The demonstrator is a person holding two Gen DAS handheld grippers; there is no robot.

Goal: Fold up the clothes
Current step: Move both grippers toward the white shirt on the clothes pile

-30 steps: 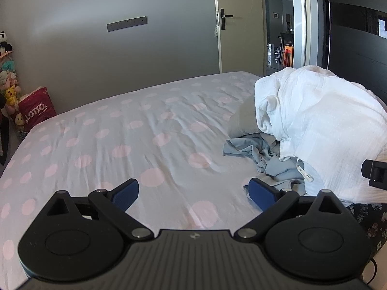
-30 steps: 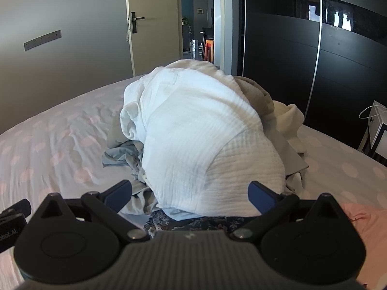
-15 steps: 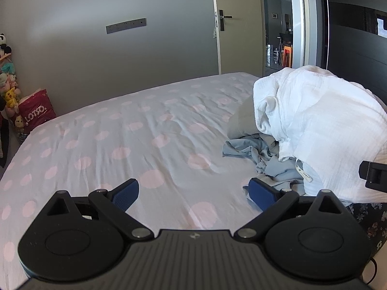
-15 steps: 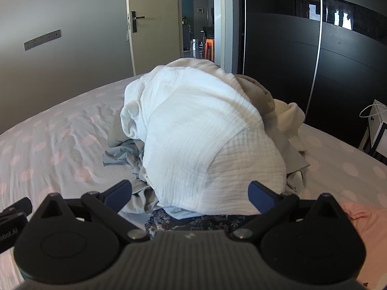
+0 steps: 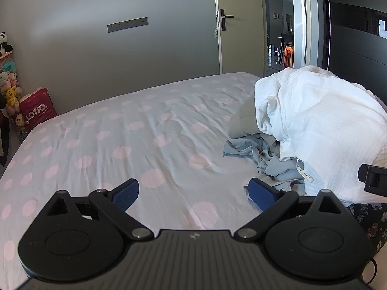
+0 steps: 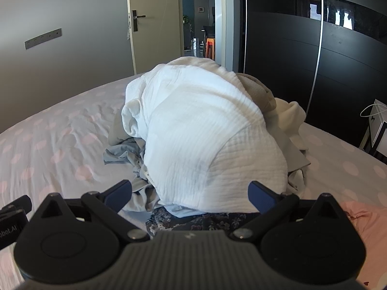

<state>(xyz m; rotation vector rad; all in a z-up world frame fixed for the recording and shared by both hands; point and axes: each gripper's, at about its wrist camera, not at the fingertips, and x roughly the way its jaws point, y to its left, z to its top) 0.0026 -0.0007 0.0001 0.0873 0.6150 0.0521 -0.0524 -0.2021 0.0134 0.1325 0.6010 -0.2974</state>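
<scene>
The left claw point(image 5: 193, 193) stood spread wide with nothing between its blue pads point(image 5: 125, 194), held low over the bed point(image 5: 121, 145), whose pale sheet carried pink dots. Ahead of it lay bare sheet; the clothes pile sat ahead and to its right.

The right claw point(image 6: 191, 192) was likewise released, jaws apart and empty, and faced the pile squarely. Directly ahead of it rose a white crinkled garment point(image 6: 205, 133), draped over the top of the heap and forming its highest part. A crumpled grey-blue garment point(image 6: 123, 153) spilled out from under the white one, ahead and to the left of the right claw; in the left wrist view the same grey-blue garment point(image 5: 254, 149) lay just beyond the left claw's right pad, with a small white label point(image 5: 304, 172) showing at the edge of the white cloth. A dark floral fabric point(image 6: 193, 222) lay flat beneath the pile, nearest the right claw. A beige garment point(image 6: 256, 89) and cream cloth point(image 6: 290, 120) sat behind the white one, to the right. A pink item point(image 6: 362, 220) rested on the bed to the right claw's right.

Beyond the bed, a door point(image 6: 154, 24) stood open, with a dark wardrobe point(image 6: 302, 60) to its right. Soft toys point(image 5: 9, 91) and a red bag point(image 5: 36, 113) stood far left of the left claw.
</scene>
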